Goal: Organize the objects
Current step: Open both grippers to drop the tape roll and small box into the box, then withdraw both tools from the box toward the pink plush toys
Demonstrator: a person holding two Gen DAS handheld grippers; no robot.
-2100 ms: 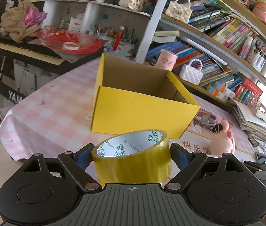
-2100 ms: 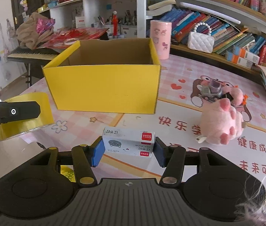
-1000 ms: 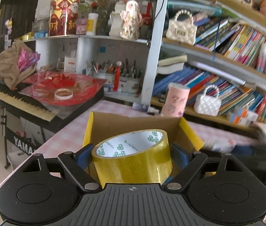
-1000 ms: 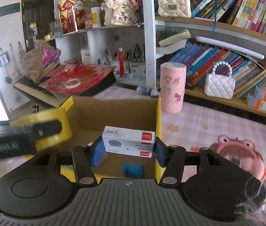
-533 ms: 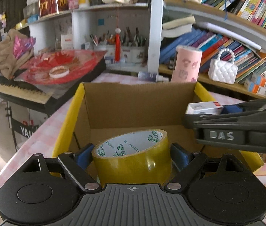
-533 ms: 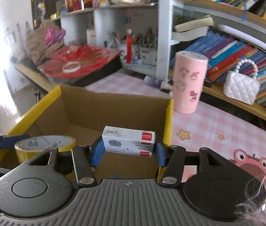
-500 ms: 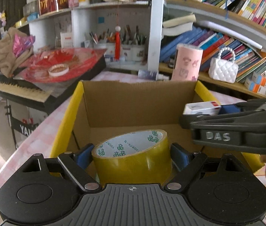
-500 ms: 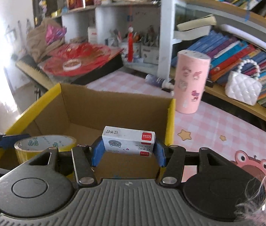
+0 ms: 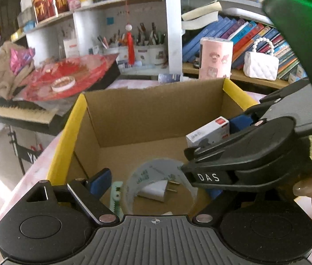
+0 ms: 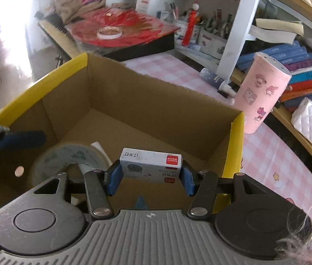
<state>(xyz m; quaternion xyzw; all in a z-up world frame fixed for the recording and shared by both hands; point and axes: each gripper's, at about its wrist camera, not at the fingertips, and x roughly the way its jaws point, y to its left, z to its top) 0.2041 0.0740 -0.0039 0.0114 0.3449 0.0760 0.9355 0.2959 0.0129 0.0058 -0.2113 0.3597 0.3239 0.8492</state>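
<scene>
Both grippers hang over the box (image 9: 151, 119) mid-frame: left gripper (image 9: 156, 183) spread wide, tape (image 9: 134, 183) loose on the floor between its fingers; right gripper (image 10: 150, 176) clamped on a carton (image 10: 150, 162) above the box's lower right

Yellow cardboard box (image 9: 67, 132) sits open-topped on the pink-checked surface (image 10: 277, 161). Inside, the tape roll (image 9: 134, 183) lies blurred near the front left, ringing a white plug (image 9: 153, 191). The small white staple box (image 10: 150, 162), red-cornered, hangs level above the box's right side.
</scene>
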